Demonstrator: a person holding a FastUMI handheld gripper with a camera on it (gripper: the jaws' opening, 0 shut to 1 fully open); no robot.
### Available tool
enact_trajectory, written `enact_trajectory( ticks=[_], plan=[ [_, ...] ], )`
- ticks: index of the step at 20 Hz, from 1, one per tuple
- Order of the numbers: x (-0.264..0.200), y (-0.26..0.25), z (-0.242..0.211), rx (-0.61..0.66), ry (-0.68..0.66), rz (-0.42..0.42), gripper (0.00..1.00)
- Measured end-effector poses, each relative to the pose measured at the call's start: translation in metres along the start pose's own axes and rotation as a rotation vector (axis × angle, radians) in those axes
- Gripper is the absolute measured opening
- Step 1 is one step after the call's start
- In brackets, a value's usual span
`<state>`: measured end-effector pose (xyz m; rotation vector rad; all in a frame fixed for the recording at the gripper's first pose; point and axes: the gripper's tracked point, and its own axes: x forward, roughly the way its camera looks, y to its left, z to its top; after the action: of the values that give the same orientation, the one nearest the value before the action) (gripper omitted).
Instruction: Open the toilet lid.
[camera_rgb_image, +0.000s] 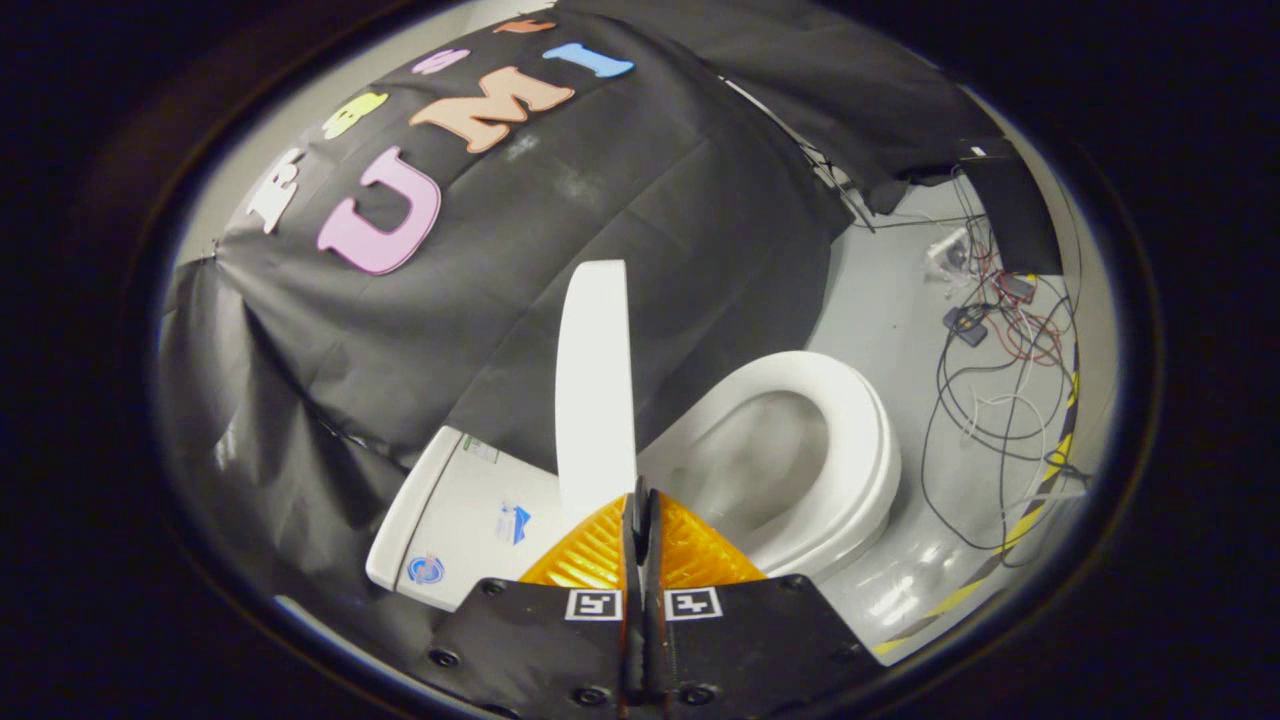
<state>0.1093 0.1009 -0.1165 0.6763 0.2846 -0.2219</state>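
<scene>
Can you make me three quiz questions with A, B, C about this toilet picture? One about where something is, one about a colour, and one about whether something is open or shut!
1. Where are the tangled cables?
A. on the floor beyond the bowl
B. inside the bowl
C. on the tank

2. What colour is the toilet lid?
A. black
B. white
C. yellow

3. How is the lid?
A. flat down over the seat
B. lying on the floor
C. raised on edge, bowl uncovered

Answers:
1 A, they sprawl over the grey floor past the seat.
2 B, it matches the white tank.
3 C, it stands up just ahead of the claw, whose fingers are closed together.
</scene>
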Motion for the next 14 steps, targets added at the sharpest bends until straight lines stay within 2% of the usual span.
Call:
enact_trajectory(
  ticks=[8,14],
  plan=[
    [-0.005,0.021,0.001,-0.132,-0.013,0.008,0.01],
    [-0.008,0.041,-0.001,-0.170,-0.026,0.005,0.02]
  ],
)
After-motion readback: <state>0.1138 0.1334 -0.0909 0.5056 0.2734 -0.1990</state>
